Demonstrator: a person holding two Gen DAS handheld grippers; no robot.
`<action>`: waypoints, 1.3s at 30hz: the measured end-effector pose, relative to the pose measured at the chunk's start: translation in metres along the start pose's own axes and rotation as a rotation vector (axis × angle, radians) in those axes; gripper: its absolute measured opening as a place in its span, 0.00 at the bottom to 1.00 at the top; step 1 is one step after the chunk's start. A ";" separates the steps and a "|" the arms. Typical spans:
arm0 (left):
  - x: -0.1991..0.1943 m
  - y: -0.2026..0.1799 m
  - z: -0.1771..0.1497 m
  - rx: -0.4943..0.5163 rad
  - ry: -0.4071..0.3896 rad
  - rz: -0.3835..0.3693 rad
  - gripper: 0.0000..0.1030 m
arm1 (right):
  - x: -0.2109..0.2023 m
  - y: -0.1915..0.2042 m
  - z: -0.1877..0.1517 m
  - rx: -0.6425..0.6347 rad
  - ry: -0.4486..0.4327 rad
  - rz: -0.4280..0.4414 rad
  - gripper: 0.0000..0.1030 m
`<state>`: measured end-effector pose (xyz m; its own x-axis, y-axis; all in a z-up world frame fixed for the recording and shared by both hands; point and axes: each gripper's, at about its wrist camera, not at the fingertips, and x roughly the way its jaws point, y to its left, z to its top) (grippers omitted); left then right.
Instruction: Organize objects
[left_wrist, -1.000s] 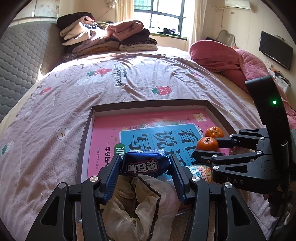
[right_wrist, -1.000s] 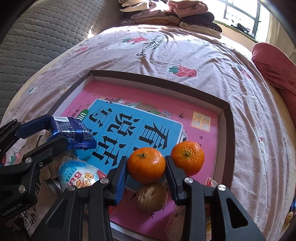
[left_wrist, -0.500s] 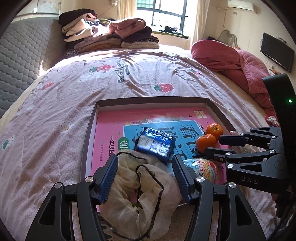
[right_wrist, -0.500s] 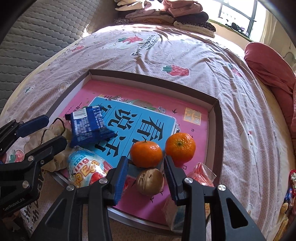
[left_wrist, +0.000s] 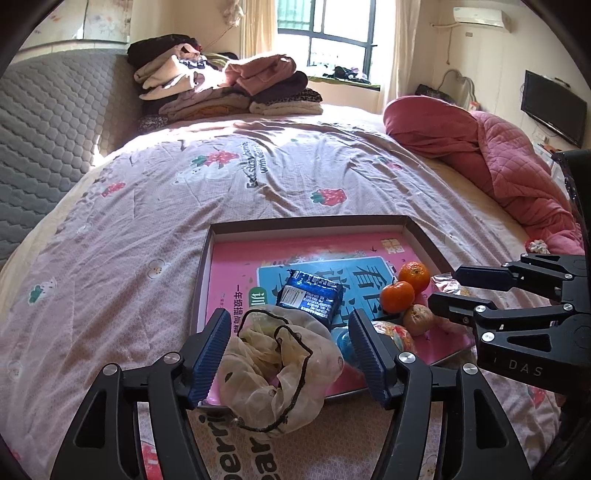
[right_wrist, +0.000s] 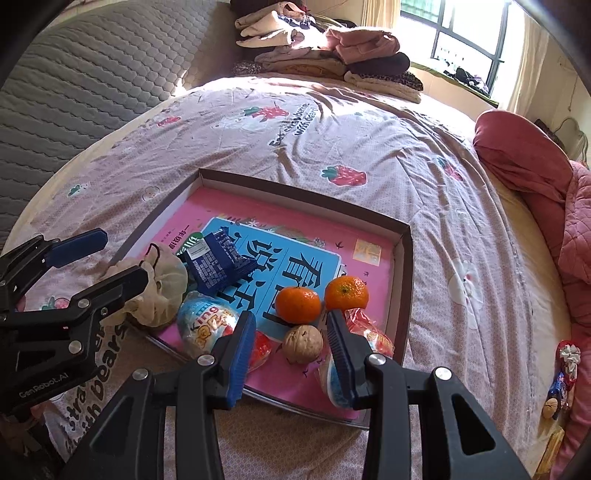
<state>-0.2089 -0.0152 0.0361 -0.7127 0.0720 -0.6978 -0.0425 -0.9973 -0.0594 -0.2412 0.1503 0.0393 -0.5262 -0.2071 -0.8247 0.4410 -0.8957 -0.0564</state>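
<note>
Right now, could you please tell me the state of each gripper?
Left gripper: open, holding nothing, jaws just opening.
Right gripper: open, holding nothing, jaws just opening.
</note>
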 end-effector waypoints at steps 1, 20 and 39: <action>-0.004 0.000 0.001 -0.001 -0.003 -0.001 0.67 | -0.004 0.001 0.000 0.002 -0.008 -0.001 0.43; -0.075 -0.012 0.007 0.014 -0.079 0.029 0.74 | -0.088 0.009 -0.014 0.053 -0.192 0.011 0.54; -0.123 -0.005 -0.022 -0.048 -0.127 0.065 0.74 | -0.144 0.020 -0.042 0.139 -0.351 0.018 0.59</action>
<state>-0.1057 -0.0192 0.1066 -0.7960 0.0021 -0.6053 0.0378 -0.9979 -0.0532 -0.1257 0.1785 0.1328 -0.7473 -0.3236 -0.5804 0.3618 -0.9307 0.0532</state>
